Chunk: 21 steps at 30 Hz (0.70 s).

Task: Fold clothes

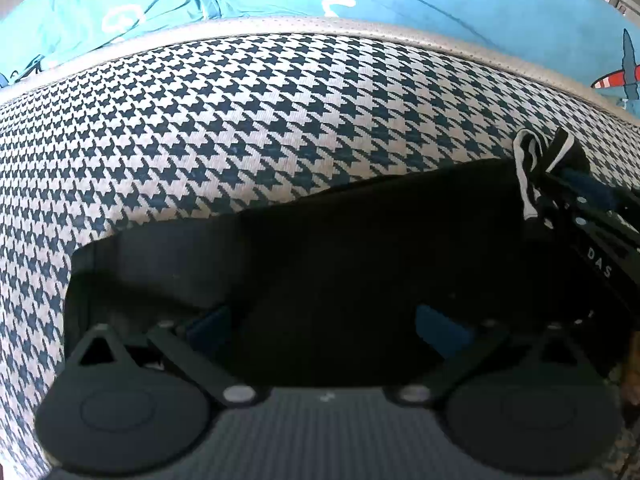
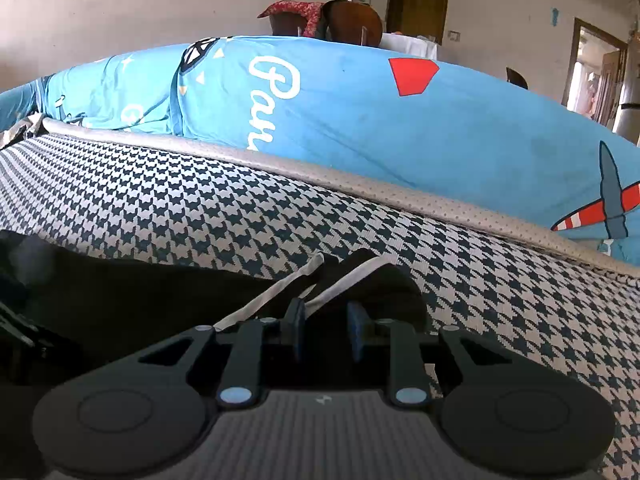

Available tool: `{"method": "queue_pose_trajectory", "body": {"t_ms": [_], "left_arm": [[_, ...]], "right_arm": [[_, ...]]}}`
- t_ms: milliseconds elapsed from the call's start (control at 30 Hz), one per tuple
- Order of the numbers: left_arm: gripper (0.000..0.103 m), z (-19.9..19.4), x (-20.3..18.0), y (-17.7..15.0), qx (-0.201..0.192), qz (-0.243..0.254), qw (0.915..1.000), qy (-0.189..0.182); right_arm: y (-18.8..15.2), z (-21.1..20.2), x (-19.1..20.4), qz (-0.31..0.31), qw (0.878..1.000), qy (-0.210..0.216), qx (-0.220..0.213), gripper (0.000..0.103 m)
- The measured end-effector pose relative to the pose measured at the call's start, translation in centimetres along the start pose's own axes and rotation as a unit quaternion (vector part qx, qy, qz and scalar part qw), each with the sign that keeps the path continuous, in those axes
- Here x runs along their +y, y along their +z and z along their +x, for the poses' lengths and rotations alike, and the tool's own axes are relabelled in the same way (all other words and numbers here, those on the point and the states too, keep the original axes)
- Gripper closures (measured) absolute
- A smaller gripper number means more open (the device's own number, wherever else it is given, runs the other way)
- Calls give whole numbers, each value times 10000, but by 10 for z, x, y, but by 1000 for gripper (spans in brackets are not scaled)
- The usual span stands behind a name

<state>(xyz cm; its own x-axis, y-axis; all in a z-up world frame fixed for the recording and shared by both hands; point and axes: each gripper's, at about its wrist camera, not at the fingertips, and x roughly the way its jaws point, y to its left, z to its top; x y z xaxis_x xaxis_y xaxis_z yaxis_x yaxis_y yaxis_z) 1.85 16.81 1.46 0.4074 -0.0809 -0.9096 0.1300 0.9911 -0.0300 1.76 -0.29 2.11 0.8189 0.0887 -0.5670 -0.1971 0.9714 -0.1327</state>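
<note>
- A black garment (image 1: 360, 240) lay on the houndstooth mat (image 1: 240, 120), its long axis running across the left wrist view from lower left to upper right, roughly along the mat's grey border (image 1: 320, 26).
- Its striped black-and-white end (image 1: 532, 168) pointed to the right of that view, bunched and raised off the mat.
- The left gripper (image 1: 324, 328) sat low over the dark cloth with its blue pads (image 1: 440, 330) set wide apart; black fabric filled the gap between them, and whether they touched it could not be told.
- The right gripper (image 2: 325, 320) had its jaws drawn narrow, pinching the striped end (image 2: 340, 280) of the garment, with white bands running out between the blue pads (image 2: 356, 326).
- Only the left wrist view showed the right gripper from outside, at the right edge, with lettering on its black body.
- Only the right wrist view showed the room: a blue printed bedcover (image 2: 360, 120) beyond the mat's border, a dark wooden chair (image 2: 352, 20) draped with red cloth (image 2: 292, 10), a marked wall (image 2: 140, 8) and brown doors (image 2: 418, 10).
- In the right wrist view the garment stretched away to the left, a dark low band on the mat.
</note>
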Motion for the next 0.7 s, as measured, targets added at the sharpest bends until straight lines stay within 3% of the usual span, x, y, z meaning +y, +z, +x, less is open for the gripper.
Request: {"method": "queue_pose_trajectory", "body": {"t_ms": [200,367,700], "left_arm": [[0,-18,-6,-8,-101,-72,9999,106],[0,-34,0,-6,-322,-19,9992,230],[0,-63,25,1,-716,36,9964,444]], "right_arm": [[10,-9,0,192,9997,-49,129,78],[18,-34,3,336,9994,27,-21,77],[23,-77,37,427,9975,543,-110,71]]}}
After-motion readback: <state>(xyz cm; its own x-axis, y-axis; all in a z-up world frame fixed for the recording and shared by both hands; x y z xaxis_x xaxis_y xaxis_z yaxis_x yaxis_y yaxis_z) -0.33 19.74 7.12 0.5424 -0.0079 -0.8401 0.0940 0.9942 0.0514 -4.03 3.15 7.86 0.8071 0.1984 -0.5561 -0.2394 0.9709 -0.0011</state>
